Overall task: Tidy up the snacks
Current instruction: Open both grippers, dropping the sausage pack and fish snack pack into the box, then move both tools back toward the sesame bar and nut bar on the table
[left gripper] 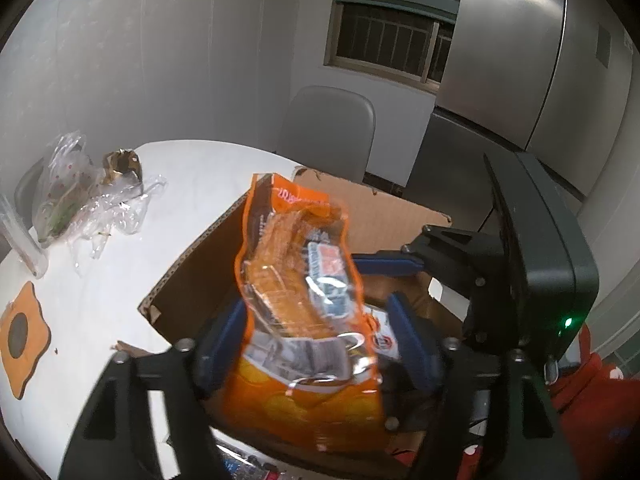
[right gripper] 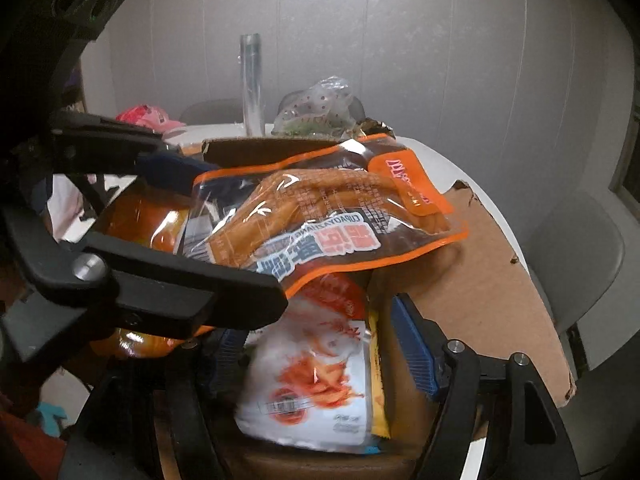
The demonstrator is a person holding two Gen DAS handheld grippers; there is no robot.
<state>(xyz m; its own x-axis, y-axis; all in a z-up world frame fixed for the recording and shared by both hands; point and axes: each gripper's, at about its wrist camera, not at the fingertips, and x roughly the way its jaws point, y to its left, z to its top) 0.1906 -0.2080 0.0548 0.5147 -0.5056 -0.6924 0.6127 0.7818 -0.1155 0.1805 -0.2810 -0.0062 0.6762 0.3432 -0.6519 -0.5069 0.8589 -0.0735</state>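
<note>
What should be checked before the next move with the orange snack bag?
1. Orange bag over the cardboard box: ok.
2. Left gripper pressing on the bag: cannot tell; the bag sits between its pads.
3. Right gripper carrying nothing: ok; jaws apart, astride the white packet lying in the box.
4. Room left in the box: cannot tell.

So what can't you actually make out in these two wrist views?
- Bottom of the cardboard box: hidden in both views by the orange snack bag and the white snack pack.
- Print on the orange bag: blurred in the left wrist view, upside down in the right.
- Left gripper: the bag covers its pads, so contact is unclear.
- Red fabric: cut off by the edge.
</note>
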